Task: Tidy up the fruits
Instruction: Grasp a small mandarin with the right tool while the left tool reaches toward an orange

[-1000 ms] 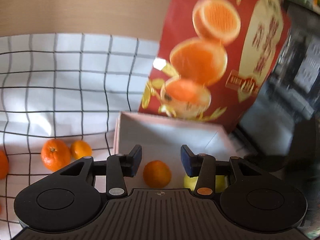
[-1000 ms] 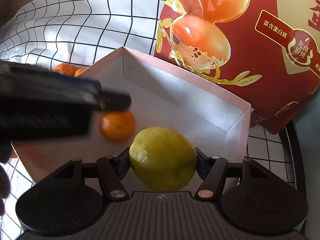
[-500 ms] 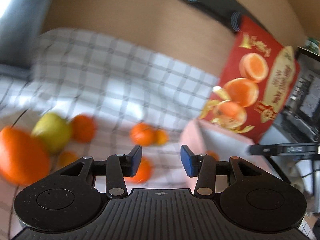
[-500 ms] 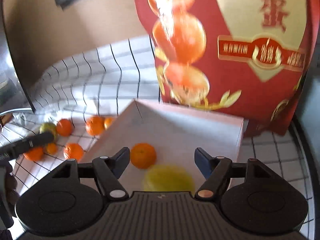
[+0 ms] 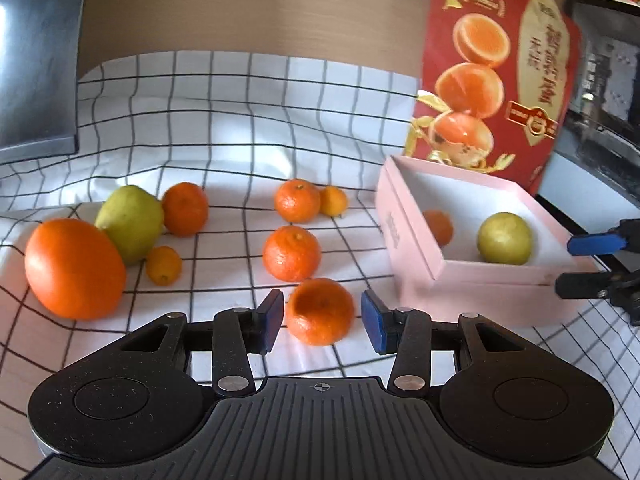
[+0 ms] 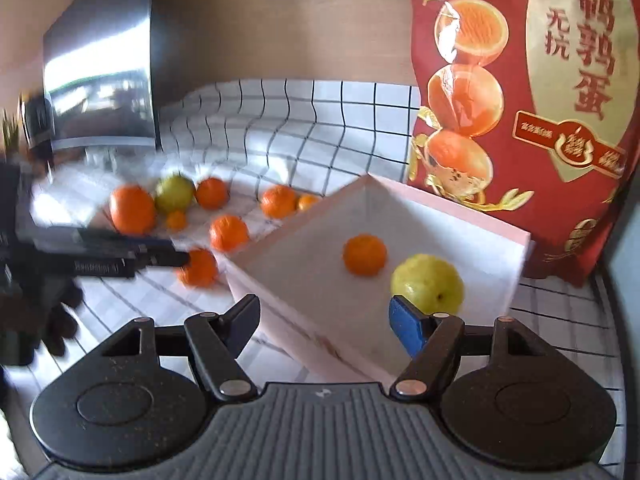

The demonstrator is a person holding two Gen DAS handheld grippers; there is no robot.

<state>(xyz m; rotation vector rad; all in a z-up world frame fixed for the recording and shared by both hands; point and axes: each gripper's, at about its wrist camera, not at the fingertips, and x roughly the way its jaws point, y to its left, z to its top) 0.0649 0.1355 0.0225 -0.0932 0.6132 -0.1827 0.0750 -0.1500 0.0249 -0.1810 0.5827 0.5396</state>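
The shallow pink cardboard box [image 5: 416,256] already holds two fruits. The left gripper [image 5: 322,320], fingers apart, frames the small orange mandarin [image 5: 320,311] on the cloth (not touching); it should close gently. The right gripper [image 6: 324,322] hangs open, empty.

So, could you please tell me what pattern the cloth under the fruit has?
The tablecloth is white with a thin black grid; the left wrist view shows it best.
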